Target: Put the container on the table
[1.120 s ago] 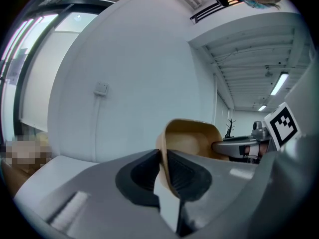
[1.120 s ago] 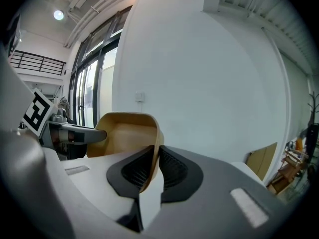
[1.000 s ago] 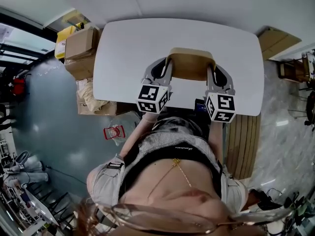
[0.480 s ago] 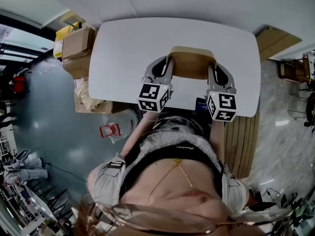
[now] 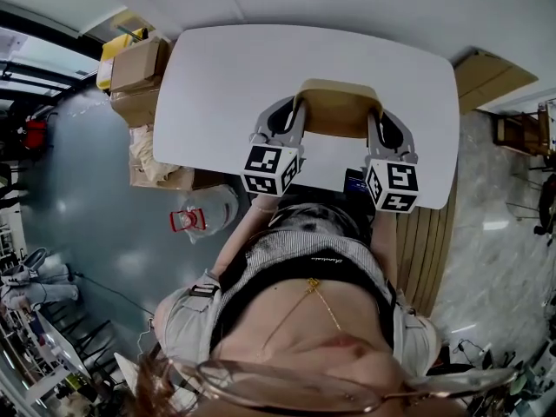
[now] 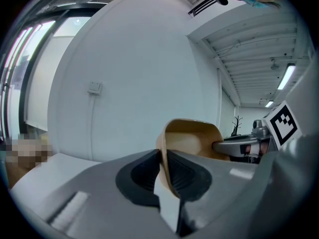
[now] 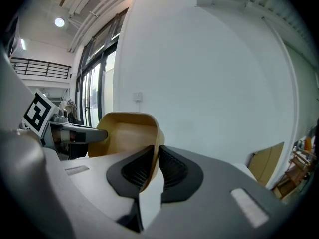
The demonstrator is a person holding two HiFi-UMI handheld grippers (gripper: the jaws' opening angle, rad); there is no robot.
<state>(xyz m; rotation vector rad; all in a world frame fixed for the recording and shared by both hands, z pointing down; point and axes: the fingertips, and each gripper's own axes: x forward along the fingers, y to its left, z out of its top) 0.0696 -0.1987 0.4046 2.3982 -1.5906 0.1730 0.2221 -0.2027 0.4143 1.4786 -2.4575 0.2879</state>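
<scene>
Grey left tool (image 6: 163, 156) shut on the left wall of the tan container (image 5: 337, 111). Hangs over the bench (image 5: 226, 85) by the middle of its near edge, much as a second ago; hardly any shift, only the bench sliding slightly in the head view. Right tool (image 7: 155, 153) clamped likewise on the right wall. Probably lowering and release yet to come; contact with the bench impossible to tell.

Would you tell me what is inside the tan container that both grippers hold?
The container shows only bare tan inner wall in both gripper views; nothing visible in it. Its floor is covered by the left gripper and right gripper.
</scene>
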